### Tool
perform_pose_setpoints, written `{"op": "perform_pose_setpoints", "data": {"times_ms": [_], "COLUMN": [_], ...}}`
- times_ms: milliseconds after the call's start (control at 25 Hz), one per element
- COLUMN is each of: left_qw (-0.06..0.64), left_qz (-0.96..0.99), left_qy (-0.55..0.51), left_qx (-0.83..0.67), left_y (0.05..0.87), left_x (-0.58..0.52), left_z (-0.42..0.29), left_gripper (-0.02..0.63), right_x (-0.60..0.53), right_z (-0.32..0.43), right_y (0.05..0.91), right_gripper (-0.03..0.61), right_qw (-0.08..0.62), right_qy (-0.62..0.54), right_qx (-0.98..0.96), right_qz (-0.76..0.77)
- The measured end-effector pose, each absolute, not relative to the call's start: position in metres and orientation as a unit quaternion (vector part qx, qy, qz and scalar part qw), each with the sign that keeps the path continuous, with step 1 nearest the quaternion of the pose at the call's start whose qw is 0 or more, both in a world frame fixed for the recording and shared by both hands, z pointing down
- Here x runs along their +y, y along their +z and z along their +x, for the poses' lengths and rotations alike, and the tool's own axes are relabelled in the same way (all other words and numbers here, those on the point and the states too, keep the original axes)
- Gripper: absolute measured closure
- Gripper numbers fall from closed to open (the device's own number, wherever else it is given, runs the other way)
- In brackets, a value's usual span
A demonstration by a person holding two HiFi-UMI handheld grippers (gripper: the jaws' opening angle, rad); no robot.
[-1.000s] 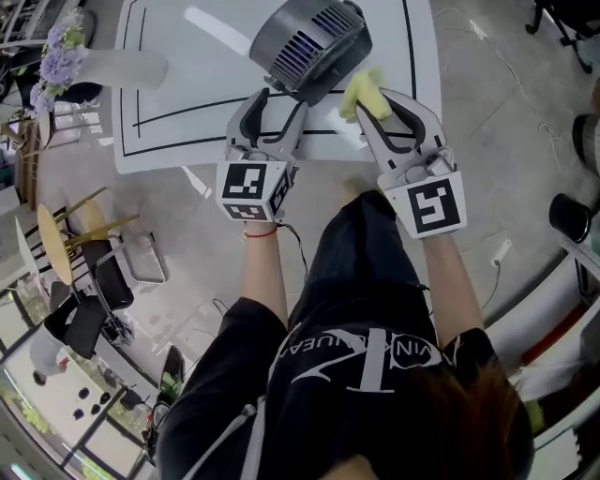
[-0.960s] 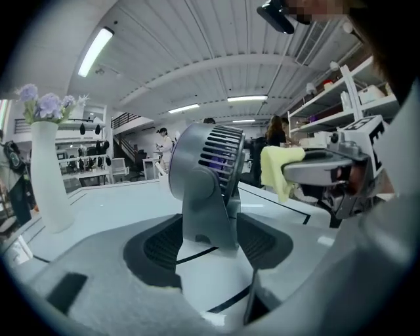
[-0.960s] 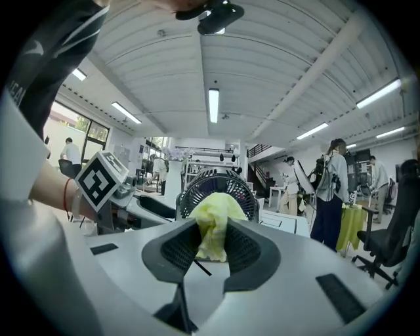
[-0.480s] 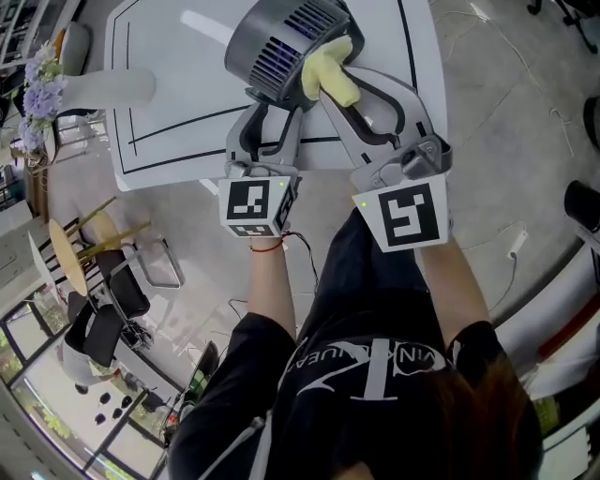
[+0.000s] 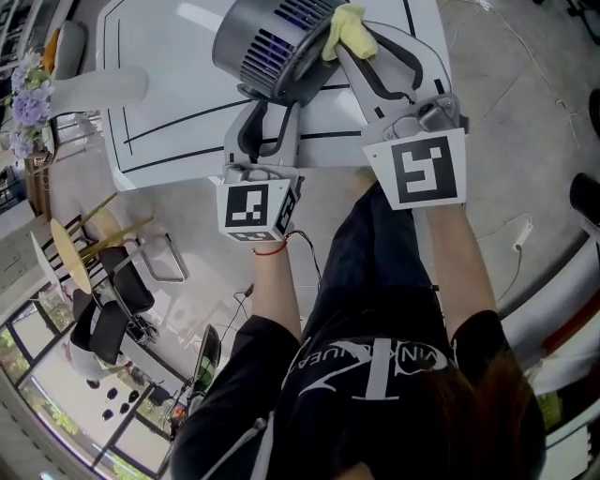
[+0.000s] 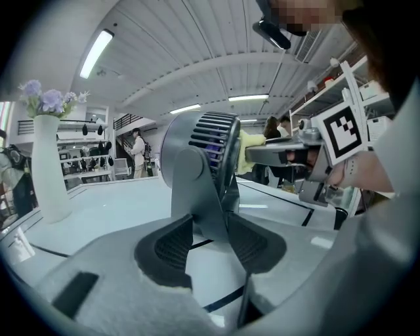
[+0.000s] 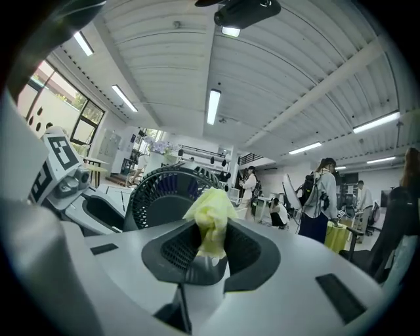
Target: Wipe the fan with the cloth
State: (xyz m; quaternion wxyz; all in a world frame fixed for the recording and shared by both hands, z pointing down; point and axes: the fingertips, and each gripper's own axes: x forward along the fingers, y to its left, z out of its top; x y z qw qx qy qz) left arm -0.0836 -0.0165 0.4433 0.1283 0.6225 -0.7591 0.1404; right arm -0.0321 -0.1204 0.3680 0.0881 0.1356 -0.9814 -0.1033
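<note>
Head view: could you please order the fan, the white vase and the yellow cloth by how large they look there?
1. The fan, even though the top edge crops it.
2. The white vase.
3. The yellow cloth, a small bunched wad.

The right gripper (image 7: 209, 254) has its two jaws closed tight on a soft yellow cloth (image 7: 210, 213) — the cloth sticks up in a crumpled bunch. Just behind it stands a round dark grey fan (image 7: 157, 197) with a cage of thin bars on its front. The cloth's top is right by the cage's rim — whether they touch, I cannot tell. Long white lamps (image 7: 213, 105) shine overhead, and people (image 7: 321, 197) stand far back.
</note>
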Motion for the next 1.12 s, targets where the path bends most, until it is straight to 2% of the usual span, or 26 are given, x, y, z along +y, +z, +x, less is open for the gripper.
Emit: {"op": "perform_pose_setpoints", "data": {"times_ms": [280, 600, 1120], "left_qw": [0.122, 0.107, 0.109], "left_qz": [0.620, 0.615, 0.620], "left_qy": [0.148, 0.187, 0.180], "left_qx": [-0.761, -0.759, -0.755], "left_y": [0.443, 0.446, 0.446], "left_x": [-0.017, -0.018, -0.017], "left_z": [-0.082, -0.080, -0.080], "left_gripper": [0.436, 0.430, 0.434], "right_x": [-0.123, -0.112, -0.077], "right_z": [-0.041, -0.047, -0.053], "right_y": [0.399, 0.413, 0.413], "right_gripper": [0.483, 0.483, 0.483], "right_qw": [0.126, 0.133, 0.129], "right_qy": [-0.058, -0.011, 0.044], "right_qx": [-0.981, -0.982, -0.986], "right_qz": [0.134, 0.134, 0.097]}}
